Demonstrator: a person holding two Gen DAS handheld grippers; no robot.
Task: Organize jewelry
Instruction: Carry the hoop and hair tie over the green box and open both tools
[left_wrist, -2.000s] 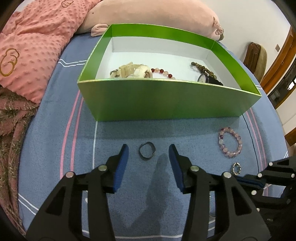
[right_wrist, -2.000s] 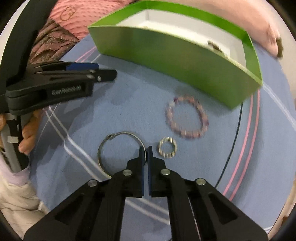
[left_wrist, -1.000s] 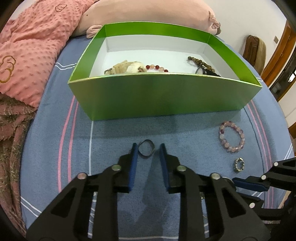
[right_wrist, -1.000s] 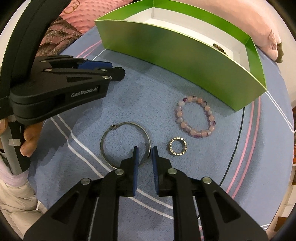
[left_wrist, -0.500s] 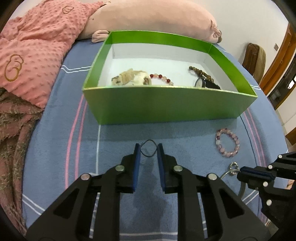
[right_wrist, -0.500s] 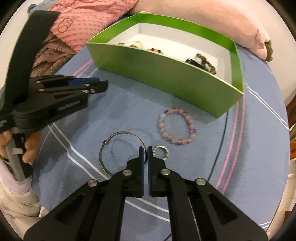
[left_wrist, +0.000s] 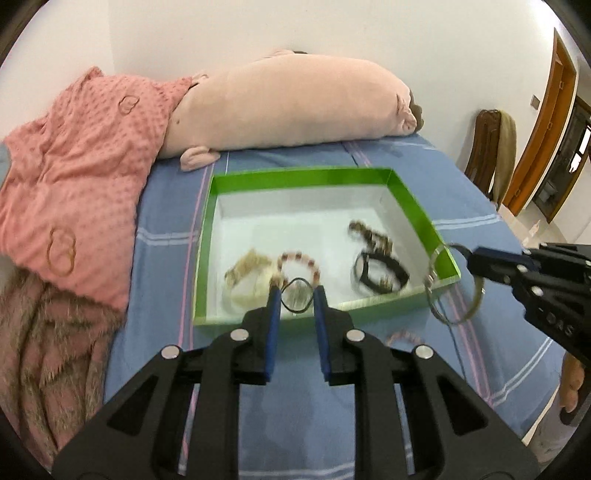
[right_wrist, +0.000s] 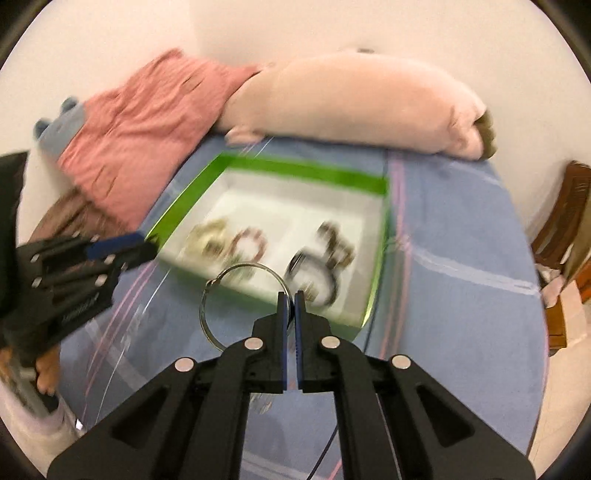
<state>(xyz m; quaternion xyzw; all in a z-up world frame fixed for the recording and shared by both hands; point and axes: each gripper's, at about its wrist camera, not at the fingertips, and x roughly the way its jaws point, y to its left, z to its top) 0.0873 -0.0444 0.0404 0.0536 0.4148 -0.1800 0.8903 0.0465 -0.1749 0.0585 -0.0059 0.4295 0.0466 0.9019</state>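
My left gripper is shut on a small dark ring, held in the air over the near wall of the green box. Inside the box lie a beige bracelet, a red bead bracelet, a dark watch and a brown bead string. My right gripper is shut on the rim of a large silver hoop, lifted near the green box. In the left wrist view that silver hoop hangs from the right gripper by the box's right corner.
The box rests on a blue striped bedsheet. A pink blanket lies at the left and a long pink plush pillow at the back. A pink bead bracelet lies on the sheet before the box. A wooden chair stands at the right.
Both grippers have risen off the sheet, the left carrying the small ring and the right carrying the large hoop. Both now look down into the box.
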